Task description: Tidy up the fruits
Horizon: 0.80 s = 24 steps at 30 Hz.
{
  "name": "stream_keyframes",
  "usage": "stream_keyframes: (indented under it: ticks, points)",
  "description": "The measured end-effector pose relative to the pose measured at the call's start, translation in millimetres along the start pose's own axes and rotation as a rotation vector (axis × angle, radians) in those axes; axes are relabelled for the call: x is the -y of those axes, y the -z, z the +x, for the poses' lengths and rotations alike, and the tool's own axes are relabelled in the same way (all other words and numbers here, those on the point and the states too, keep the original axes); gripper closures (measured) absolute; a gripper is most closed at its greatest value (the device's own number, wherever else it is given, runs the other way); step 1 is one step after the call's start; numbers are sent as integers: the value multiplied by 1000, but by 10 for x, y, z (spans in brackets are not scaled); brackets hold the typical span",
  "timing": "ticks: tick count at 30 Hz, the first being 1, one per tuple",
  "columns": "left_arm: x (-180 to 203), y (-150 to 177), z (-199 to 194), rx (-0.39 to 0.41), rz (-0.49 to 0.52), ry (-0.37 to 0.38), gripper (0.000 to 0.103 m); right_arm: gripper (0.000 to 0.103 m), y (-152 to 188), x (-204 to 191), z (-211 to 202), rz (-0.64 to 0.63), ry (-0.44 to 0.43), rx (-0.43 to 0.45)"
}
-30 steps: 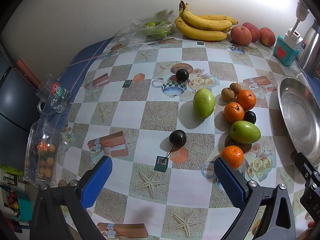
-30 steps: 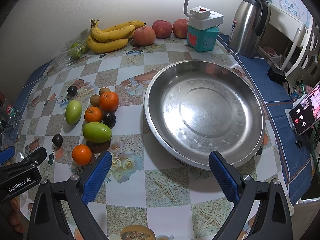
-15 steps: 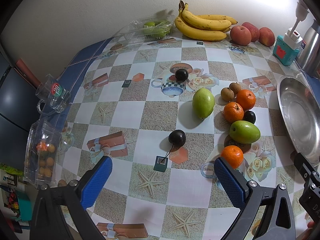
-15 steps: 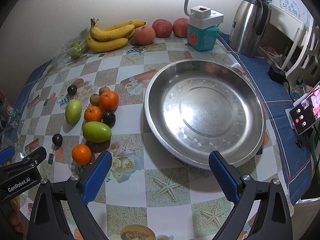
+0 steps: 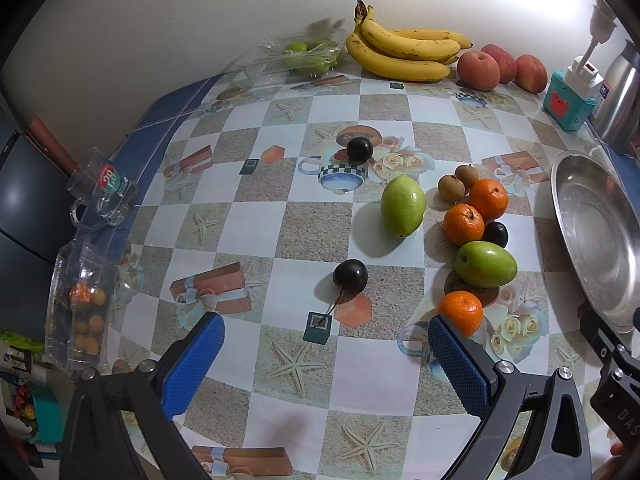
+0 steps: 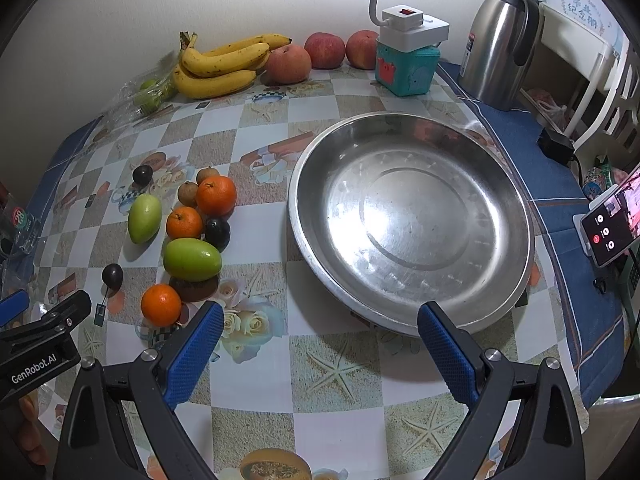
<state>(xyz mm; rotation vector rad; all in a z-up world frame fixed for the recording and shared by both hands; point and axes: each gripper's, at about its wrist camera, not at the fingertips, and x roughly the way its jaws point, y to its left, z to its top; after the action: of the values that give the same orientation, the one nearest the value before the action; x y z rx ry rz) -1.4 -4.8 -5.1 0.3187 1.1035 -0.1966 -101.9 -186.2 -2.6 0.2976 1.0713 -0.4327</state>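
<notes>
Steel gleamed bare across the wide metal dish [image 6: 412, 216] at the centre right of the right wrist view: no fruit lay in it, so by my judgement the sorting had not begun. All the loose fruit sat on the desk [image 6: 256, 364] to the left of the dish. Nearest the lower left was an orange [image 6: 161, 305], just beside a green mango [image 6: 192, 259]. Above those lay a dark plum [image 6: 217, 233], two more oranges [image 6: 216, 195] and two small brown fruits [image 6: 188, 194]. A paler green mango [image 6: 144, 218] lay a little apart, and two dark plums sat alone further left, one [image 5: 350, 275] at the centre of the left wrist view. Bananas [image 6: 220, 66] and apples [image 6: 325, 50] rested against the wall at the top of the frame.

The left gripper [image 5: 323, 360] hovered low in its view, jaws spread wide and holding nothing, the lone plum ahead of them. The right gripper [image 6: 320, 344] hung likewise, jaws parted and empty, before the dish's near rim. Every piece seemed left to move.
</notes>
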Motion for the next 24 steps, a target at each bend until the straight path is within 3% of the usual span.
stream_keyframes:
  ticks: [24]
  points:
    - [-40, -38, -2, 8, -2, 69, 0, 5, 11, -43, 114, -16, 19, -53]
